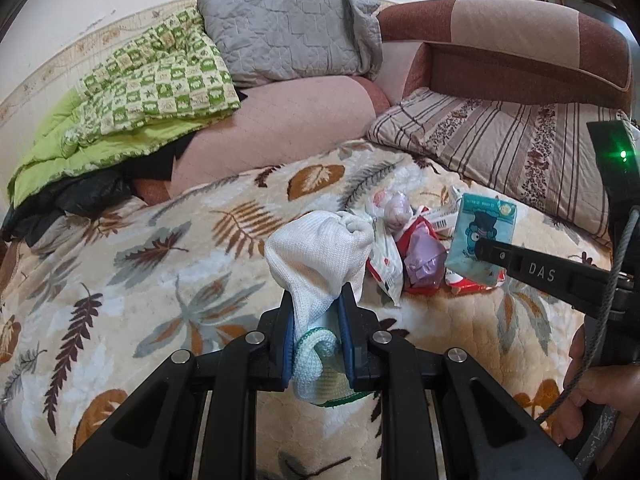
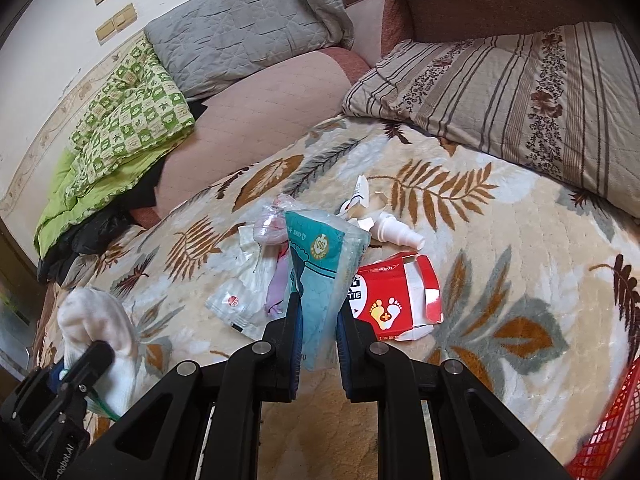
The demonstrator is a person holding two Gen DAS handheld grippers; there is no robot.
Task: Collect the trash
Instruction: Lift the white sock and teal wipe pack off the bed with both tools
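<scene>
On the leaf-print blanket (image 2: 500,280), left tool (image 1: 316,300) clamps a white sock (image 1: 316,256), right tool (image 2: 318,312) a teal packet (image 2: 320,276).

A white knitted glove (image 1: 316,264) and a teal plastic tissue pack (image 2: 320,276) hang clamped upright; a torn red cardboard box (image 2: 404,300) (flattened) lies on the bedspread.

Each claw is built of matte black plastic linkage arms with recessed, triangular cut-outs, joined by round silver pivot pins, two to either side of the fingers. The left claw (image 1: 318,316) and the right claw (image 2: 318,320) both carry blue pads on the inner faces of their black fingers. Seen from the left wrist, the right claw's finger bears the white letters "DAS"; behind it a black housing shows a green light, and a grey braided cable runs down past a bare hand (image 1: 596,396).
</scene>
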